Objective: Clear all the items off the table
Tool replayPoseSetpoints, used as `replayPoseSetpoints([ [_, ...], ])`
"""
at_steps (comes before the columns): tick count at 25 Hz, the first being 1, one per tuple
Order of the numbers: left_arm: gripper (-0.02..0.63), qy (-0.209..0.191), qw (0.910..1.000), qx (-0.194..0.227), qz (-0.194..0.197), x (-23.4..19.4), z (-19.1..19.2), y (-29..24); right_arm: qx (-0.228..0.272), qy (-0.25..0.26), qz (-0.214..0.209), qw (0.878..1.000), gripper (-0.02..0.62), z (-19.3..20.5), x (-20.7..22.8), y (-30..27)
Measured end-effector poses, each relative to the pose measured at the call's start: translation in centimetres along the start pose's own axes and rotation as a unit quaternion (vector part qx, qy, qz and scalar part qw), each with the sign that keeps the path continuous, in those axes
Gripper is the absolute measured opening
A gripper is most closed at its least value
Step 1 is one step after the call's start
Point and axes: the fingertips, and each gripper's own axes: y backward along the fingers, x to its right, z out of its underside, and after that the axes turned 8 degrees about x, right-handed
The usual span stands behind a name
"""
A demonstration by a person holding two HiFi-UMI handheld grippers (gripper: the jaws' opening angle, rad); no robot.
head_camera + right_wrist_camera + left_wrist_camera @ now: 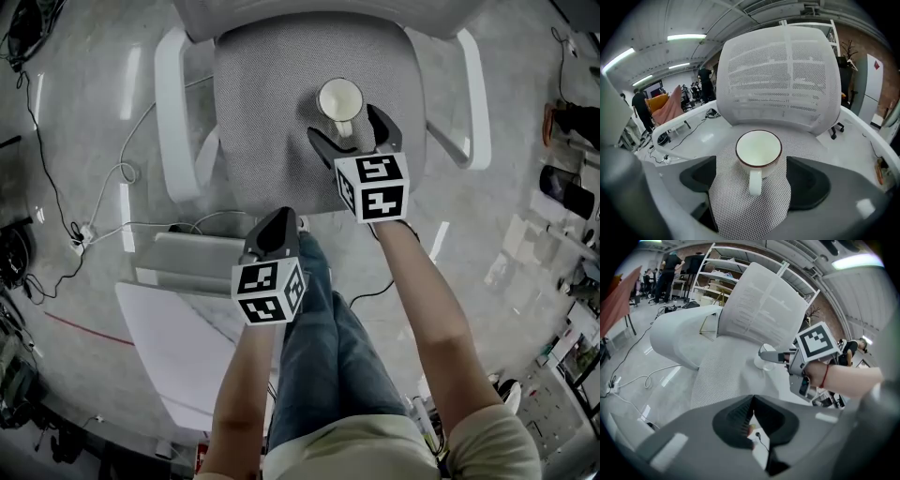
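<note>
Cream mug (339, 101), dark brown rim. Grey mesh chair (272, 112) with white arms. Dark grey left gripper (278, 223) and right gripper (345, 125), black-and-white square markers. Blue jeans (328, 356).

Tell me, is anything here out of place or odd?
Yes: a white mug stands upright on an office chair's mesh seat, an odd spot for crockery. It looks empty; nothing spilled.
</note>
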Motion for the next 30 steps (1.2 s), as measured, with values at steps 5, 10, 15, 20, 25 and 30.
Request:
replayPoseSetpoints([
  [5, 0.009, -0.003, 1.0, 0.006, 0.0, 0.5, 0.3, 0.9, 0.015, -0.001, 0.006, 1.0, 0.401, -0.2, -0.8, 2.5],
  [10, 0.009, -0.006, 0.9999, 0.012, 0.001, 1.3, 0.6, 2.1, 0.038, -0.043, 0.007, 0.998, 0.249, -0.7, -1.3, 5.3],
  [15, 0.009, -0.005, 0.9998, 0.018, 0.001, 1.9, 1.1, 3.4, 0.052, -0.054, 0.012, 0.997, 0.134, -1.0, -2.1, 7.6],
  [20, 0.009, -0.007, 0.9996, 0.026, 0.0, 2.3, 1.6, 4.8, 0.06, -0.062, 0.014, 0.996, 0.036, -0.8, -2.9, 10.1],
  [25, 0.009, -0.011, 0.9993, 0.035, -0.001, 3.2, 1.7, 6.4, 0.062, -0.066, 0.01, 0.996, 0.0, -0.5, -3.9, 12.9],
  [30, 0.009, -0.014, 0.9989, 0.046, 0.001, 4.1, 2.0, 8.0, 0.068, -0.066, 0.005, 0.995, 0.0, -0.5, -5.0, 15.5],
])
